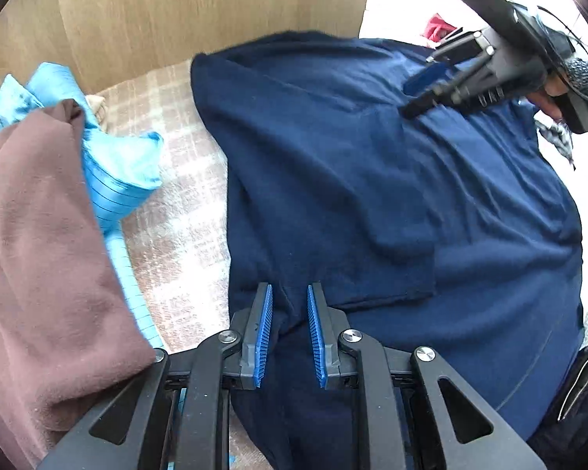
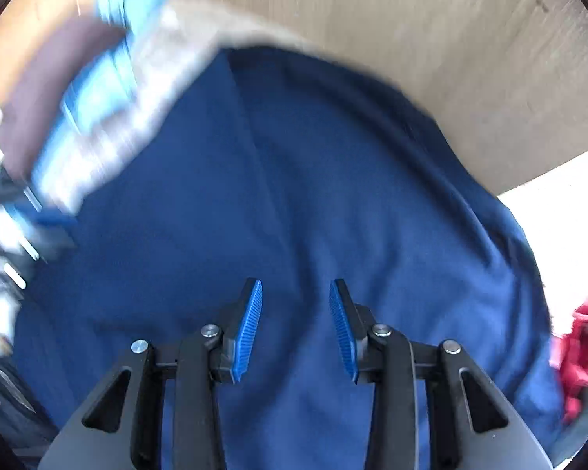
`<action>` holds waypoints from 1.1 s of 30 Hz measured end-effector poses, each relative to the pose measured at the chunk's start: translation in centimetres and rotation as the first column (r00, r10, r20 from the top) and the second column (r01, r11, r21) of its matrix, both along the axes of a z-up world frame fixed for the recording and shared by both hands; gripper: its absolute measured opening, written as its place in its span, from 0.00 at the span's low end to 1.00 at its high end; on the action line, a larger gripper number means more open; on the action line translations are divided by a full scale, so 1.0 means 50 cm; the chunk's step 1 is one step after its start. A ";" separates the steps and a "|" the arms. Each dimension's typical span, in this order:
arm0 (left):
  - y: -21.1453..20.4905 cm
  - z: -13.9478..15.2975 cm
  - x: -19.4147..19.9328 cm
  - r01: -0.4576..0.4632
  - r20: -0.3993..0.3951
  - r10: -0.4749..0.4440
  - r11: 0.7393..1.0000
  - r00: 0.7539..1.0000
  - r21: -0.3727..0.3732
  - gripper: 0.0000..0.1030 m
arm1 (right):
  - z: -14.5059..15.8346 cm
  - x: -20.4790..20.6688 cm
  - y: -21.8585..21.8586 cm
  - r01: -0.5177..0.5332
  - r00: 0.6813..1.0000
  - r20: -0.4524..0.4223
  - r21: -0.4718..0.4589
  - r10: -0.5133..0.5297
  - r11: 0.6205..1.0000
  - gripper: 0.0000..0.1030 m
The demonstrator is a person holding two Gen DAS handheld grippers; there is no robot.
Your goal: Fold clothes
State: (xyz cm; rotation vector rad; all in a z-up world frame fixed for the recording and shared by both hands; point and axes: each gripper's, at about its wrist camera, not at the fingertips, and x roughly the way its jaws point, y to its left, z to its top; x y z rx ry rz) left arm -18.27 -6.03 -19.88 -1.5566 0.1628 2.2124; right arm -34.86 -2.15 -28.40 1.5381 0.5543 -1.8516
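Observation:
A navy blue garment (image 1: 372, 180) lies spread on a plaid blanket (image 1: 184, 235), with a sleeve folded across its middle. My left gripper (image 1: 290, 288) points down at its near edge. The blue pads stand a little apart with a ridge of the navy cloth running between them, and they do not press on it. My right gripper (image 1: 415, 94), held by a hand, hovers over the garment's far right part. In the blurred right wrist view that gripper (image 2: 296, 286) is open over the navy garment (image 2: 294, 180), with nothing between its pads.
A brown garment (image 1: 39, 254) and a light blue striped one (image 1: 113, 164) lie heaped at the left on the blanket. A wooden panel (image 1: 176, 8) stands behind. A red cloth (image 2: 584, 344) lies past the garment's right edge.

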 end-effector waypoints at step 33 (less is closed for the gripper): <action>-0.042 -0.016 0.008 -0.062 -0.060 0.062 0.998 0.996 -0.005 0.19 | -0.053 -0.154 -0.300 -0.055 0.987 -0.150 -0.033 0.050 0.998 0.16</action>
